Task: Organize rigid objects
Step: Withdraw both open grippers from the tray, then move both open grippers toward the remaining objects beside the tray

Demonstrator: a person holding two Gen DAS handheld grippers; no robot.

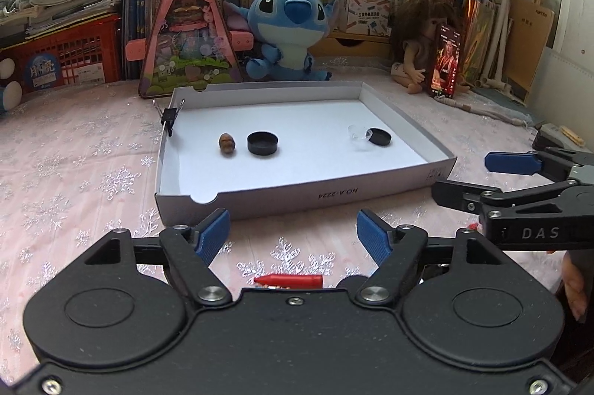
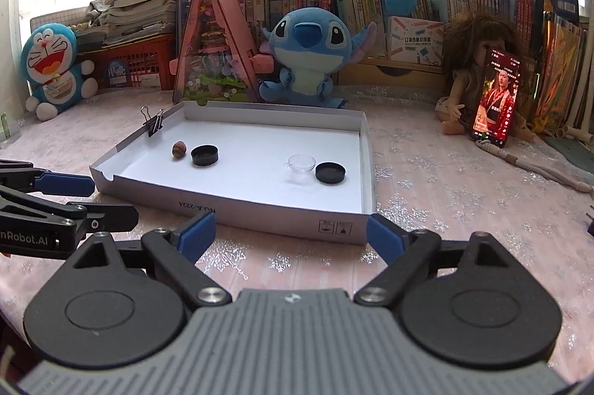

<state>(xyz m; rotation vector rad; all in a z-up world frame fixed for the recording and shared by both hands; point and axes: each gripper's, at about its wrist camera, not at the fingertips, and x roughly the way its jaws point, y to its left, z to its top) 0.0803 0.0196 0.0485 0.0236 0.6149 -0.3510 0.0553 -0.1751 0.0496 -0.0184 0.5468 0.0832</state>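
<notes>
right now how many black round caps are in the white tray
2. One black cap sits toward the tray's left side, beside a brown nut; the other black cap lies toward the right, beside a clear cup. None looks hidden.

I count one tray point(image 2: 260, 209). In it: two black caps point(image 2: 204, 155) point(image 2: 330, 173), one clear cup point(image 2: 301, 165), one brown nut point(image 2: 178, 149); one binder clip point(image 2: 154, 124) on its rim. One red crayon point(image 1: 289, 281) outside.
</notes>
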